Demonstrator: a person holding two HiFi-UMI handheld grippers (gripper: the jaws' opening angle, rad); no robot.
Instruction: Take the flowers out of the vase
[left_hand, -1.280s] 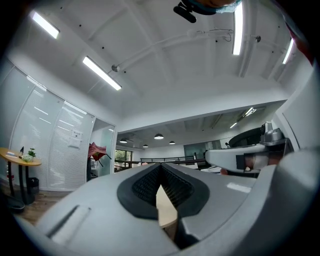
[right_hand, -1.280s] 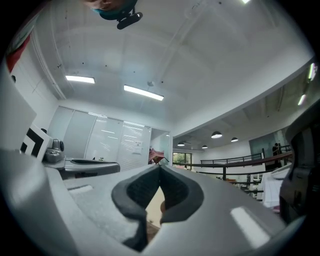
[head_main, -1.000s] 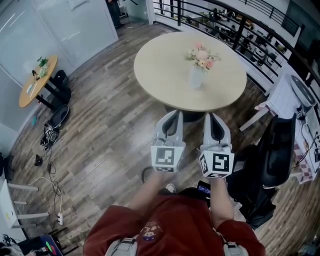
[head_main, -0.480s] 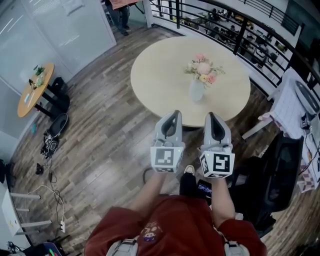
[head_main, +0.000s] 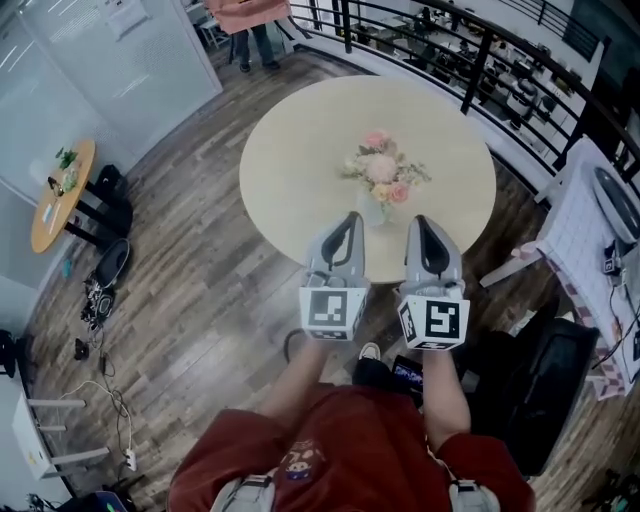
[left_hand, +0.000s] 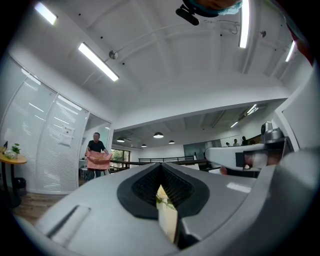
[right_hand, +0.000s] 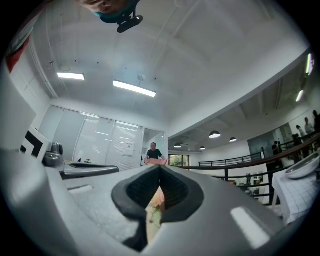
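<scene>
Holding left gripper (head_main: 347, 222) and right gripper (head_main: 421, 224) side by side, tips-first over the near edge of the round table (head_main: 290, 160), prob just to line up w/ the bouquet. Both clenched shut, nothing pinched btw the jaws. Can spot the flowers (head_main: 380, 172) upright in the vase (head_main: 372, 208), mid-table, just ahead of the tips and btw the two, not touching. Gotta open up before going for the stems, imo.

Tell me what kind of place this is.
Probably an open office mezzanine: glass partition walls, a black railing with more tables beyond it, and a round meeting table on wood flooring.
</scene>
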